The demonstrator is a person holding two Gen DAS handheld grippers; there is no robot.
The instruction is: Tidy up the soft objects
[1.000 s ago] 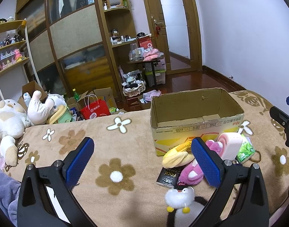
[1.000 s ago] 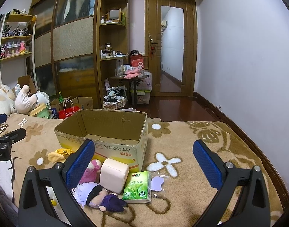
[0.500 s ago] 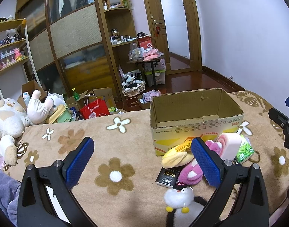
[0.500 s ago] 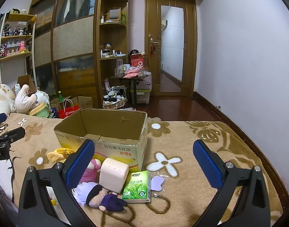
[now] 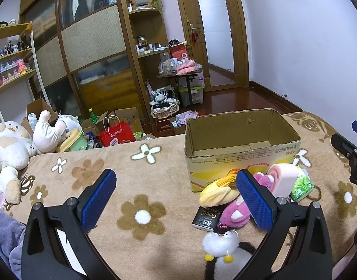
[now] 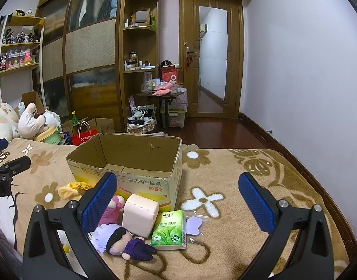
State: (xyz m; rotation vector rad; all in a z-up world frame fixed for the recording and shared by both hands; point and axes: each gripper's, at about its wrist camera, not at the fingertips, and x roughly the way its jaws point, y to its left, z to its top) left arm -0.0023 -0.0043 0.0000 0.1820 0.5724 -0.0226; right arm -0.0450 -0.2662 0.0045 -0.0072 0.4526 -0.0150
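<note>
Soft toys, like the yellow plush [image 5: 217,192], the pink plush [image 5: 235,212], the little doll [image 6: 122,239] and the white fluffy toy [image 5: 220,242], lie in a heap on the flowery blanket [image 5: 136,186], right in front of the cardboard box [image 5: 241,137], which looks empty. My left gripper [image 5: 176,196] and right gripper [image 6: 177,198] both hang wide open above the blanket with nothing in them. I think I am just starting, so next I should lower one claw over one toy and squeeze gently.

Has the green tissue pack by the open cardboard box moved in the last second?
No. In the right wrist view the green tissue pack lies in the same spot before the open cardboard box.
</note>
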